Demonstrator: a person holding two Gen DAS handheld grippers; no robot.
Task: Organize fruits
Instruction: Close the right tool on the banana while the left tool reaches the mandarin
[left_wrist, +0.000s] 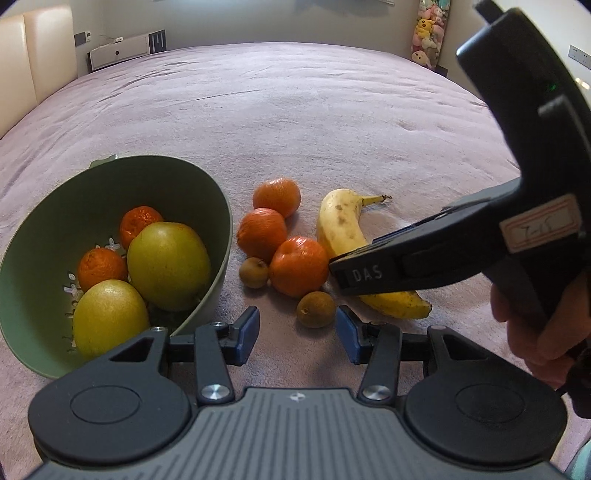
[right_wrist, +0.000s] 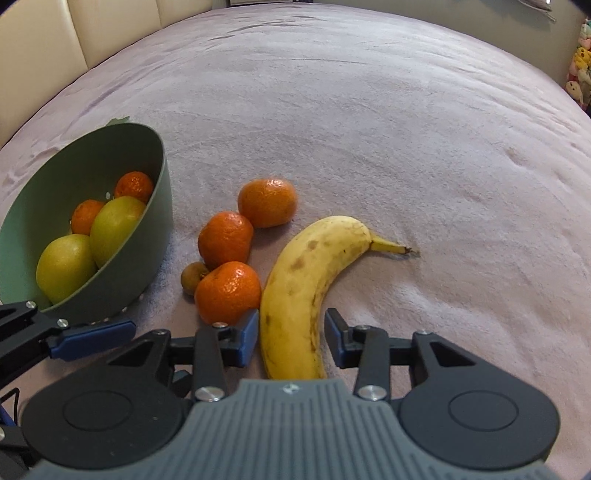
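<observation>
Fruit is lying on a bed covered with a pinkish-lilac blanket. A green bowl is tilting at left, holding two yellow-green pears and two mandarins.

Outside the bowl, three loose mandarins are clustering between the bowl and a banana. The nearest mandarin is touching the banana's side. Two small brown fruits, kind unclear, are sitting at the edge of the cluster.

The right gripper is pointing down over the banana, its fingers straddling the lower part of the banana. The left pad is just beside the peel and the right pad is showing a gap, so the fingers are apart, not clamping yet. A hand is gripping its handle in the left wrist view.

The left gripper is hovering near the bowl's rim with fingers apart, nothing between them; one small brown fruit is lying just beyond the tips. One left finger is also showing at the left edge of the right wrist view.
</observation>
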